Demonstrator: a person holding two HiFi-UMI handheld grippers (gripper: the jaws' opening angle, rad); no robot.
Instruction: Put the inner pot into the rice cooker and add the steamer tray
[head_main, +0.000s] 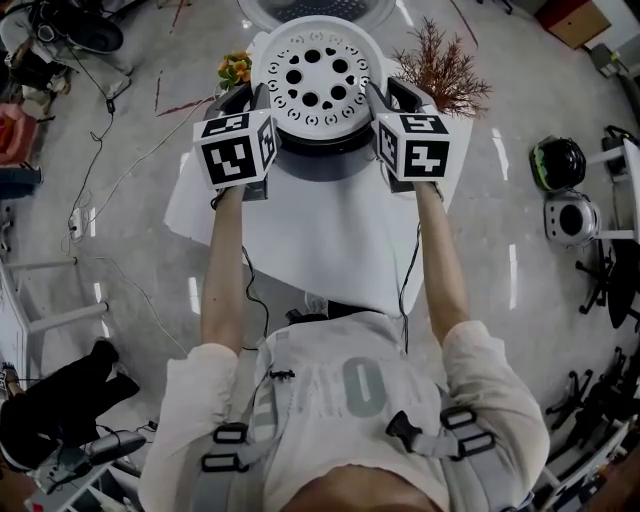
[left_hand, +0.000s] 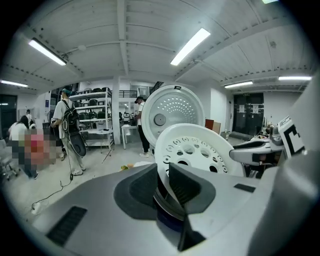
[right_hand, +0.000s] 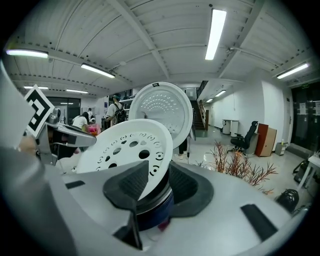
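A white steamer tray (head_main: 315, 75) with round holes hangs between my two grippers, just over the grey rice cooker (head_main: 325, 165). My left gripper (head_main: 255, 100) is shut on the tray's left rim, and my right gripper (head_main: 385, 100) is shut on its right rim. In the left gripper view the tray (left_hand: 200, 150) stands tilted, its edge between the pads of the left gripper (left_hand: 162, 182). In the right gripper view the tray (right_hand: 125, 150) is pinched by the right gripper (right_hand: 155, 182). The cooker's lid (left_hand: 172, 112) stands open behind. A dark round rim (right_hand: 152, 210) shows under the tray; the inner pot itself is hidden.
The cooker stands on a table with a white cloth (head_main: 330, 240). Dried reddish branches (head_main: 440, 70) are at the back right, orange flowers (head_main: 235, 70) at the back left. Round appliances (head_main: 570, 215) sit on the floor at the right, and cables (head_main: 100, 130) run at the left. A person (left_hand: 70, 130) stands far behind.
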